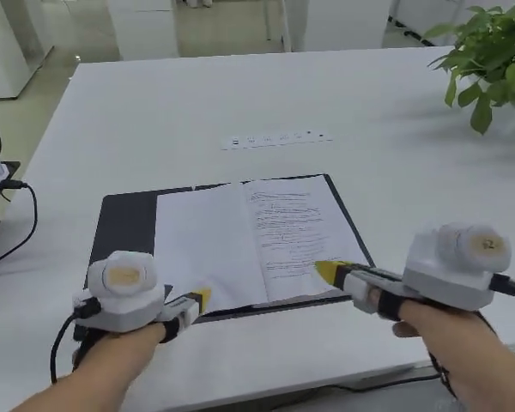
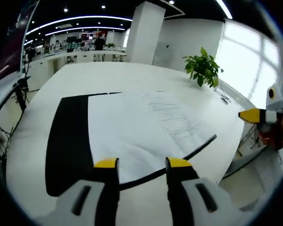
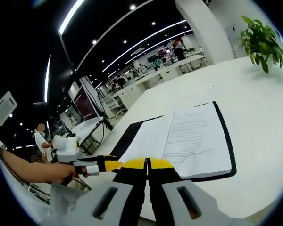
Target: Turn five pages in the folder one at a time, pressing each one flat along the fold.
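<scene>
A black folder lies open on the white table, a blank white page on its left and a printed page on its right. My left gripper hovers at the folder's near edge by the blank page, jaws open and empty. My right gripper sits over the lower right corner of the printed page with its yellow tips together. Nothing shows between them. In the right gripper view the folder lies ahead, and the left gripper enters from the left.
A strip of sockets is set into the table beyond the folder. A potted plant stands at the far right. Black cables hang off the left edge. The table's near edge runs just below both hands.
</scene>
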